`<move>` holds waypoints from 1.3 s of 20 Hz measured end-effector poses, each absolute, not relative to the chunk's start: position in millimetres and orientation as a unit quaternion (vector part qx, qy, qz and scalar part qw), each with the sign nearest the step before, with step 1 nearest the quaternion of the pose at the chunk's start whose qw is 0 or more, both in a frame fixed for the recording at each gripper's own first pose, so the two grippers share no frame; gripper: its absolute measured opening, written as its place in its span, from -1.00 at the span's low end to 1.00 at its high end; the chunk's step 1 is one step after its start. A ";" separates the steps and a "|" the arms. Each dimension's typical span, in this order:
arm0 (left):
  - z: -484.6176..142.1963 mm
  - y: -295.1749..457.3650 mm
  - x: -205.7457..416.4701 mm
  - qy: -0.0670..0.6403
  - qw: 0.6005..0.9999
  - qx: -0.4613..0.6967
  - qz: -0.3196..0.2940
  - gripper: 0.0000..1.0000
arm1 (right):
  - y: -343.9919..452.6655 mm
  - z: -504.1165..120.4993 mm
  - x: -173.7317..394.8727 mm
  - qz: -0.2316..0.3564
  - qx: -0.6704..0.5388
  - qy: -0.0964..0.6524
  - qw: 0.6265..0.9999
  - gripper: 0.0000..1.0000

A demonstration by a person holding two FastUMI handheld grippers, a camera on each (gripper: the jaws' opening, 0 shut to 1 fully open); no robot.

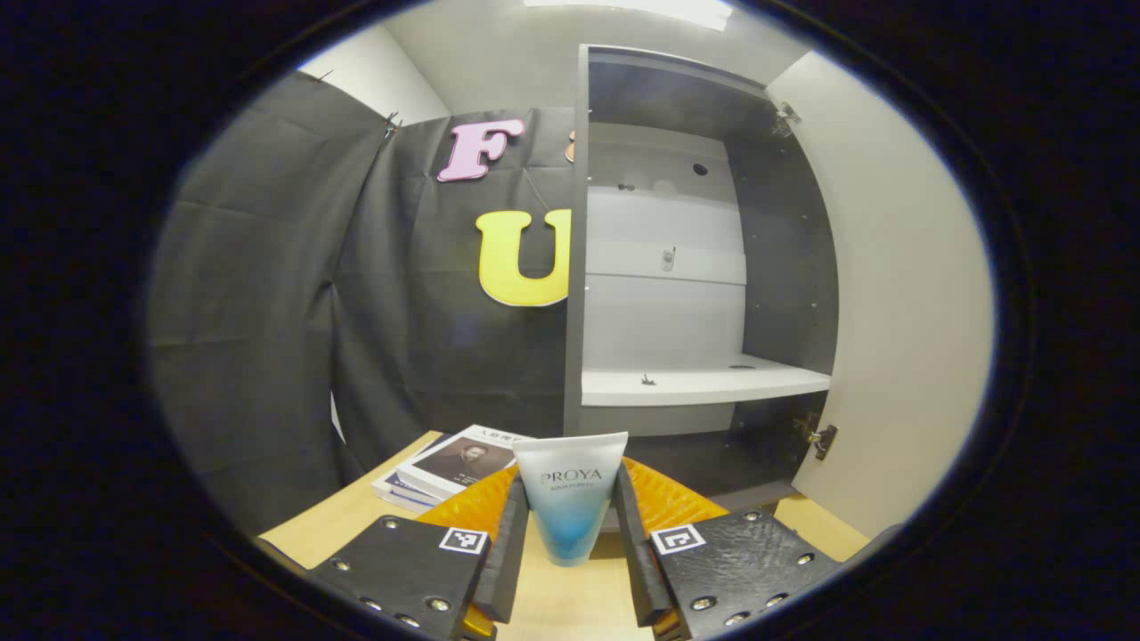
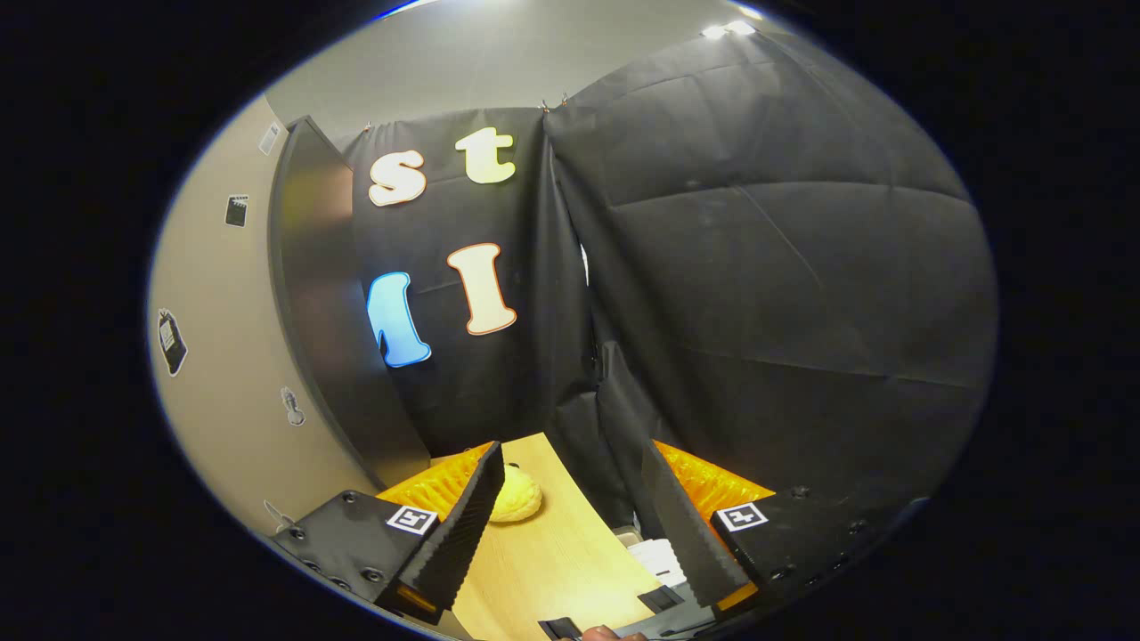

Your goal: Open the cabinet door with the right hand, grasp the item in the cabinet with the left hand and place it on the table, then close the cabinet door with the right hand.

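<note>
A white-and-blue cosmetic tube (image 1: 570, 507) stands upright between the fingers of my left gripper (image 1: 570, 521), which is shut on it, one finger pressing each side. Its lower end sits at or just above the wooden table (image 1: 570, 605); I cannot tell which. Ahead, the cabinet (image 1: 677, 267) is open, its pale door (image 1: 899, 303) swung out to the right, and its white shelf (image 1: 704, 385) is bare. My right gripper (image 2: 572, 463) is open over the table (image 2: 552, 561), with nothing between its fingers. The door's outer face (image 2: 209, 356), carrying stickers, is at its left.
A small stack of books (image 1: 454, 463) lies on the table left of the tube. A yellow rounded object (image 2: 518, 499) rests on the table by the right gripper's left finger. A dark cabinet side panel (image 2: 325, 312) stands beside the door. Black cloth walls close off the back.
</note>
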State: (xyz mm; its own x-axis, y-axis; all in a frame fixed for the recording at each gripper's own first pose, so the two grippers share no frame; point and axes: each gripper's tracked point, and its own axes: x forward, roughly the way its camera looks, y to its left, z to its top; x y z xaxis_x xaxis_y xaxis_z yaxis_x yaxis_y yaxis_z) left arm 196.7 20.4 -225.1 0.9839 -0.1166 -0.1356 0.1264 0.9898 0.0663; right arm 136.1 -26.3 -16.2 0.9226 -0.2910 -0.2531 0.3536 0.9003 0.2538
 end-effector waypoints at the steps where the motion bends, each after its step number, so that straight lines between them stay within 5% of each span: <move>1: -232.1 26.5 196.6 0.070 0.996 0.027 -0.057 0.04 | -26.5 -14.7 135.1 -0.168 0.149 0.103 0.969 0.84; 13: -359.1 106.3 158.1 0.146 0.989 0.011 -0.006 0.02 | -24.2 -22.2 108.3 -0.168 0.109 0.103 0.974 0.95; 26: -429.4 118.7 116.5 0.205 0.977 0.043 -0.025 0.10 | -13.6 -19.5 110.3 -0.166 0.126 0.115 0.971 0.84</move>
State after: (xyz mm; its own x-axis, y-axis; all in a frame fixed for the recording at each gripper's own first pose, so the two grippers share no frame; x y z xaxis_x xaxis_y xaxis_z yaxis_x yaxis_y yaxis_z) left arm 116.5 118.7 -429.4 0.9145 -0.0308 -0.4034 0.0660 0.9951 0.0737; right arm 110.3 -13.6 -19.5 0.9181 -0.2941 -0.2656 0.3521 0.9129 0.2064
